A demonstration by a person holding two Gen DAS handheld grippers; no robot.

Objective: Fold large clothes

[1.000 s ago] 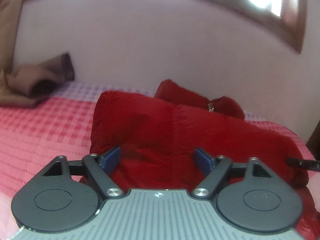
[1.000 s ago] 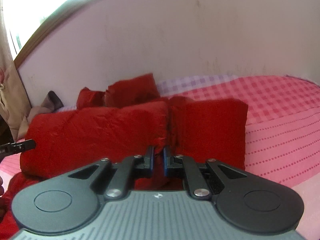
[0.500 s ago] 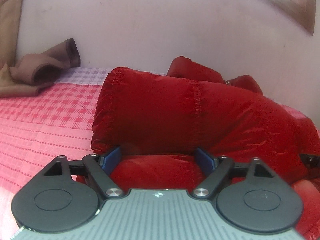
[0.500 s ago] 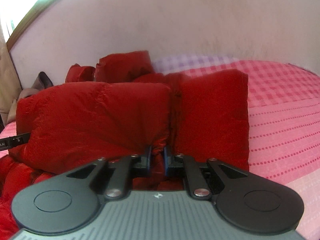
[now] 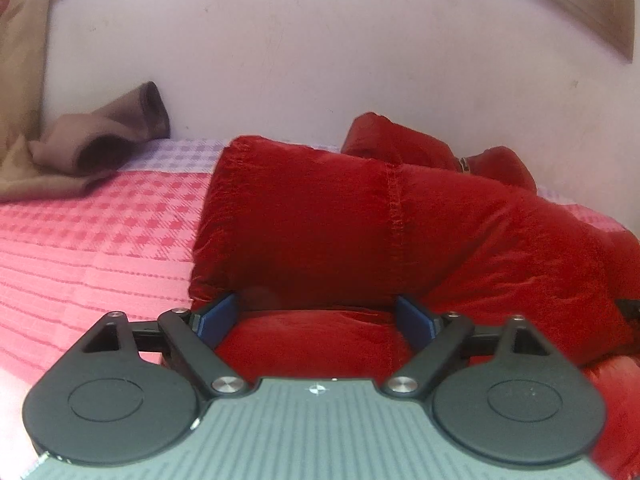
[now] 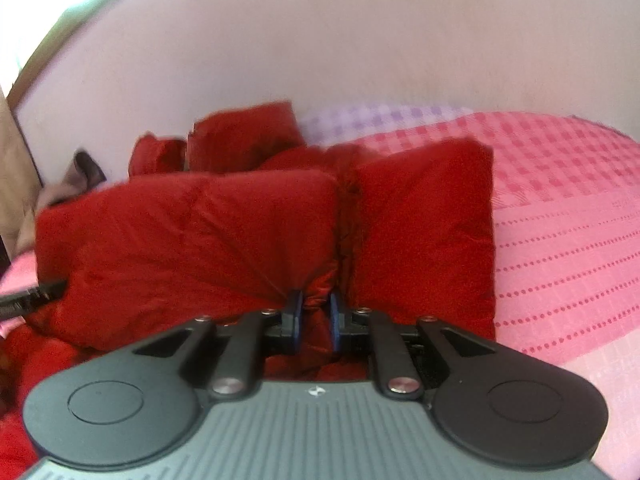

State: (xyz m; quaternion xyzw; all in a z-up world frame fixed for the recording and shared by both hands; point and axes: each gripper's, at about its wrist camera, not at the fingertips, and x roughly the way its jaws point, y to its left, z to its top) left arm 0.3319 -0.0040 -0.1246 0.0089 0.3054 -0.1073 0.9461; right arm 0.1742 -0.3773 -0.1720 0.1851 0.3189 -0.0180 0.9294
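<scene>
Lying on bed (image 5: 92,248), red jacket (image 5: 360,220) — puffy, folded into thick block near wall (image 5: 320,60). Left gripper (image 5: 316,316) at jacket's near edge, jaws wide and opening, red fabric between pads but not pressed. Right gripper (image 6: 314,312) at seam between two folded panels — jaws narrow, opening, bunched fabric between them, pads barely off it. Brown cloth (image 5: 100,148) heaped in bed's far corner.
</scene>
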